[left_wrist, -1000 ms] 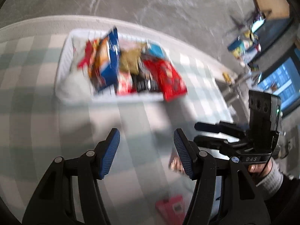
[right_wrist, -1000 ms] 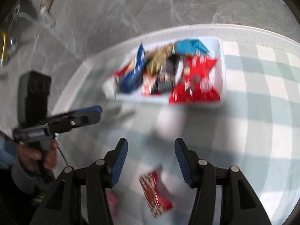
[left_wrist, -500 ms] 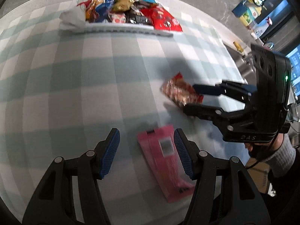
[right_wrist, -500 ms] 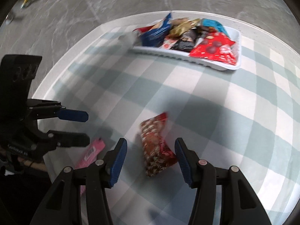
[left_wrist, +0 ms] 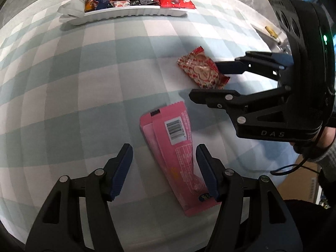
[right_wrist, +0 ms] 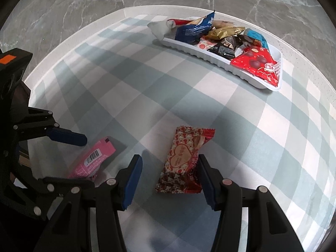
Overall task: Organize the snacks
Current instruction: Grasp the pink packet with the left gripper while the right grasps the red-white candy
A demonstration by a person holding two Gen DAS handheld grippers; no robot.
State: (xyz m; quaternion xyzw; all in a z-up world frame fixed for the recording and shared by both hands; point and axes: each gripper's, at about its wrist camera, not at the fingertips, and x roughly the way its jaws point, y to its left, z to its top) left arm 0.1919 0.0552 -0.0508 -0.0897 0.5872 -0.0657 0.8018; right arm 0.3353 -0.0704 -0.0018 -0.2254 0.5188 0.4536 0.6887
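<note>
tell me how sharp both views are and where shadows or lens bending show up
Left wrist view: sharp, the barcode on the pink packet reads clearly; the checked cloth bulges from fisheye bending. Right wrist view: also sharp; a soft dark shadow lies on the cloth just beyond the red heart packet, and the white tray curves near the edge.

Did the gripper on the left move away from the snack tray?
Yes. The left gripper pulled back from the white tray, which now sits far off, and hovers open over the pink packet.

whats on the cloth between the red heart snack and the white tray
Nothing. In the right wrist view the checked cloth runs bare from the red heart snack to the white tray; the left wrist view agrees.
</note>
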